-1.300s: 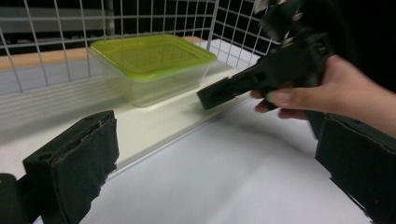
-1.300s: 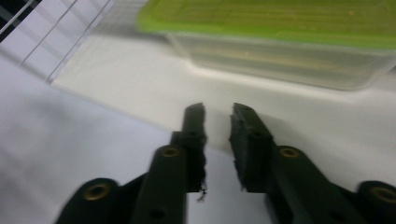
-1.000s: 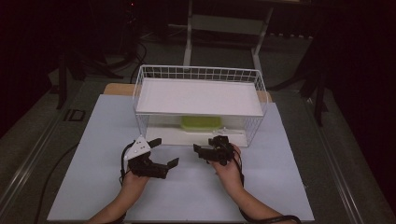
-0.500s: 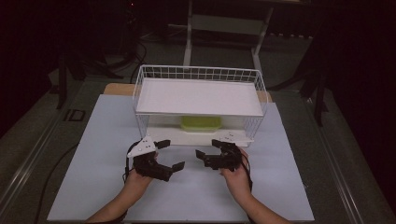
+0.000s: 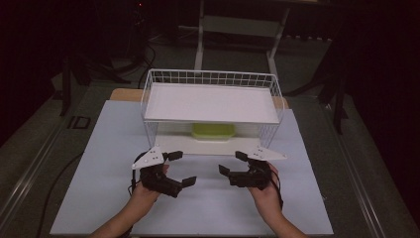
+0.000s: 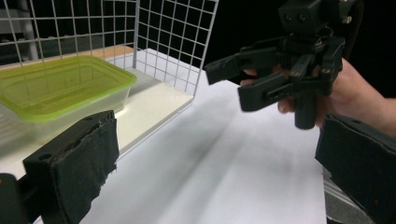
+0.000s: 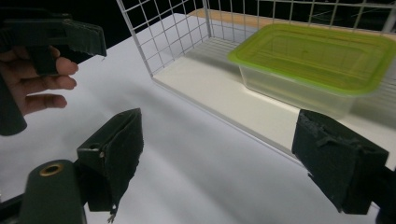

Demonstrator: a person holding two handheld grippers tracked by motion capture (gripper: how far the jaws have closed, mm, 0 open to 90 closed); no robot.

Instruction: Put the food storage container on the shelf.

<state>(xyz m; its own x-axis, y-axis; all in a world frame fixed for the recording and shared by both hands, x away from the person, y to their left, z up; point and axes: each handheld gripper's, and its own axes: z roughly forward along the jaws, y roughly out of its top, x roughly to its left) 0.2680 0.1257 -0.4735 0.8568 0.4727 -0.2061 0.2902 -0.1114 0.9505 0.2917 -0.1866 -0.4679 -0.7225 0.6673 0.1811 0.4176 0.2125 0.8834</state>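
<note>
Green-lidded container point(image 5: 213, 131) sits under the wire shelf point(image 5: 213, 101); both grippers point(image 5: 182, 168) point(image 5: 232, 162) gape, empty.

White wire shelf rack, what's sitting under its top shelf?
Under the white wire shelf rack sits a green-lidded clear plastic container on the lower board. Its contents cannot be made out; the top shelf covers its rear from above.

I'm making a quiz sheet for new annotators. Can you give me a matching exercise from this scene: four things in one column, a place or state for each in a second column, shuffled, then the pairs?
Things:
1. green-lidded container
2. white shelf board
3. left hand-held gripper
4. white wire rack

Places or states:
A. jaws open, empty, above the white table sheet
B. on the rack's lower level, lid on
C. stands at the far part of the table
D. upper level, nothing on it

Pairs: 1-B, 2-D, 3-A, 4-C
</note>
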